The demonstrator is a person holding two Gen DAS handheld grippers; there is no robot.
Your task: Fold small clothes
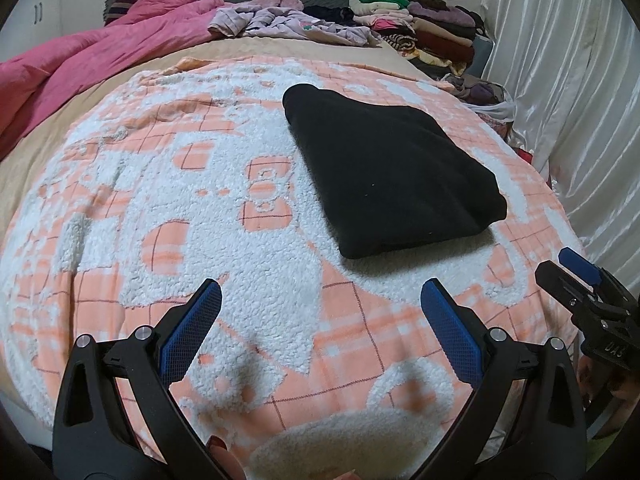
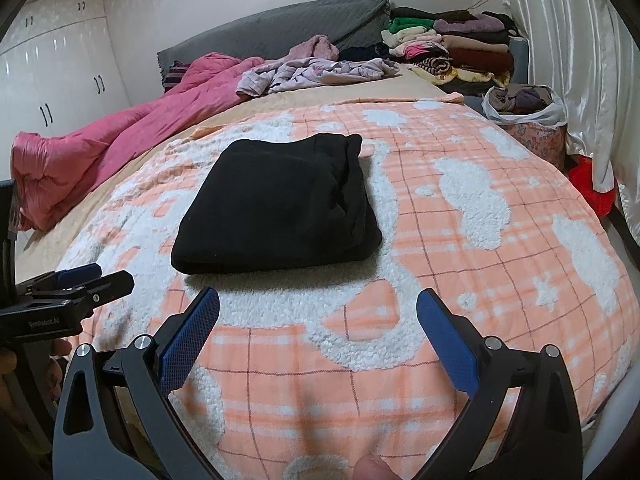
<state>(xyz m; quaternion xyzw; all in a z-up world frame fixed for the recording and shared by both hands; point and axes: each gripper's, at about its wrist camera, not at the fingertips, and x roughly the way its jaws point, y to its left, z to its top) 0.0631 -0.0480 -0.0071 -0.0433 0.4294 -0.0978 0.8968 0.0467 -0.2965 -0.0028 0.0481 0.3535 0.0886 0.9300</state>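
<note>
A black garment [image 1: 392,168] lies folded into a thick rectangle on the orange and white fleece blanket [image 1: 208,200]. It also shows in the right wrist view [image 2: 276,208]. My left gripper [image 1: 320,304] is open and empty, held above the blanket short of the garment's near edge. My right gripper [image 2: 318,312] is open and empty, also short of the garment. The right gripper shows at the right edge of the left wrist view [image 1: 576,276], and the left gripper at the left edge of the right wrist view [image 2: 92,280].
A pink duvet [image 2: 120,148] lies along the left of the bed. Loose lilac clothes [image 2: 320,72] and a stack of folded clothes [image 2: 452,52] sit at the head. A bag of clothes [image 2: 524,108] stands by the white curtain [image 2: 580,60] on the right.
</note>
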